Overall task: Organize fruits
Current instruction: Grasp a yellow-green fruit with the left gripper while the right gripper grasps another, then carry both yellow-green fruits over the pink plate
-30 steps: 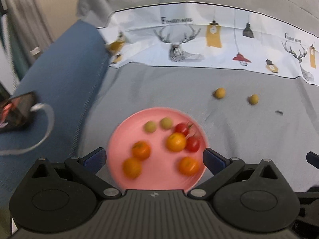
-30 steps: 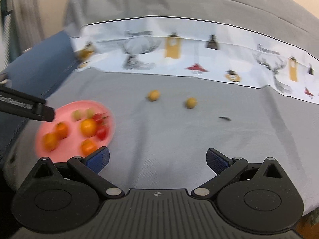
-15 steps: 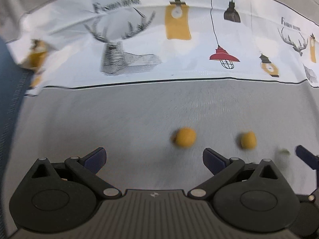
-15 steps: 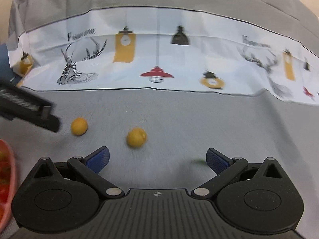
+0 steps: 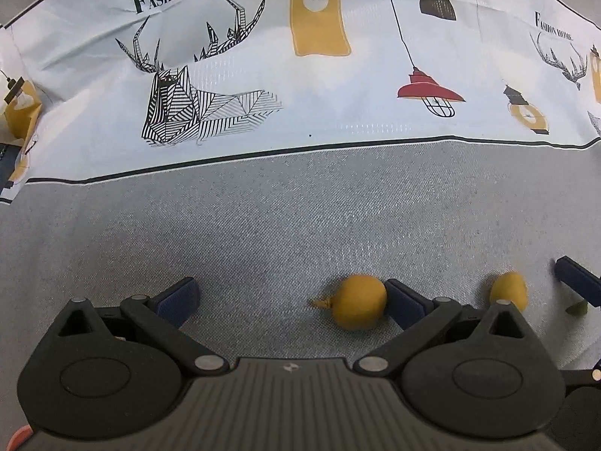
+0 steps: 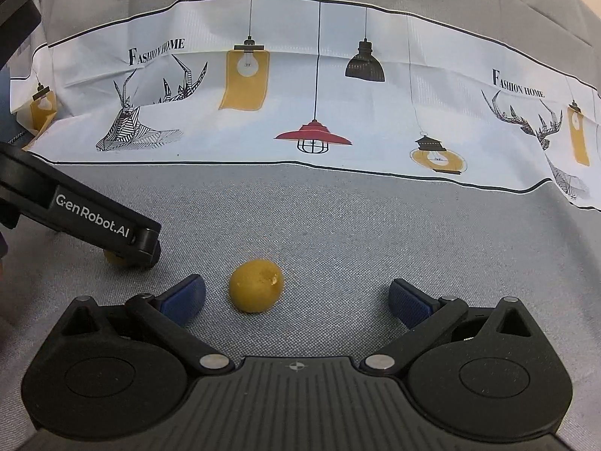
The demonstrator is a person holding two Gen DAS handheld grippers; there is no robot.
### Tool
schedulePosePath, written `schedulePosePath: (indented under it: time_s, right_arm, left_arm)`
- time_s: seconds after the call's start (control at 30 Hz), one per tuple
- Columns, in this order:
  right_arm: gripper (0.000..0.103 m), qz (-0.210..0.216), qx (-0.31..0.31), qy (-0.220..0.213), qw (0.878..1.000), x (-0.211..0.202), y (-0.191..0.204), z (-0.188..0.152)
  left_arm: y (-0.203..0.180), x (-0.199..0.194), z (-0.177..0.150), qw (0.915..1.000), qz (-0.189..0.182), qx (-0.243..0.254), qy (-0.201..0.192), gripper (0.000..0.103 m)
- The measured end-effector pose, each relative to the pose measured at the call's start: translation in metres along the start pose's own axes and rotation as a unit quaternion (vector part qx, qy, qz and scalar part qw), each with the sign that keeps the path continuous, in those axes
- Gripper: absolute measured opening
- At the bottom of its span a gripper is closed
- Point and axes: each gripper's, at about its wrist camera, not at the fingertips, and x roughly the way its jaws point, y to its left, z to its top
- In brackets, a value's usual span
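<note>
Two small yellow fruits lie on the grey cloth. In the left wrist view, the left fruit [image 5: 358,307] with a stem tip sits between my open left gripper's [image 5: 291,302] fingers, close against the right pad. The other fruit [image 5: 508,292] lies further right. In the right wrist view, that second fruit [image 6: 256,291] lies between my open right gripper's [image 6: 296,298] fingers, nearer the left pad. The left gripper's body [image 6: 90,221] crosses the left side there and hides most of the first fruit [image 6: 114,259].
A white printed cloth band [image 5: 300,75] with deer and lamp pictures runs across the back, also in the right wrist view [image 6: 319,112]. A small green leaf scrap [image 5: 576,308] lies at far right. A sliver of the pink plate [image 5: 18,438] shows bottom left.
Both grippers have moved forward and down from the pink plate to the two yellow fruits. Each fruit now lies between a gripper's open fingers. The plate has left view.
</note>
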Motion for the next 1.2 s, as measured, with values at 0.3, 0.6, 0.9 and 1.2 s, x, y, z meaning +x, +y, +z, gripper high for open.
schedulePosePath:
  time_s: [0.3,0.6,0.9,1.2]
  right_arm:
    - [0.027,0.014,-0.017,0.012,1.0,-0.024,0.014,0.006]
    - [0.027,0.019,0.019,-0.003,1.0,-0.114,0.008,0.023]
    - [0.028,0.104,0.022,0.006,0.994,-0.254,0.042,-0.003]
    - [0.027,0.164,-0.027,-0.004,0.986,-0.352,0.086,-0.025]
  left_arm:
    - [0.008,-0.045,-0.004,0.999,-0.034,-0.029,-0.005,0.029]
    - [0.02,-0.152,-0.031,0.9985,-0.023,-0.037,-0.033,0.029]
    - [0.059,-0.266,-0.12,0.997,0.036,-0.062,-0.028,0.029]
    - [0.093,-0.359,-0.217,0.9919,0.058,-0.106,-0.04,0.029]
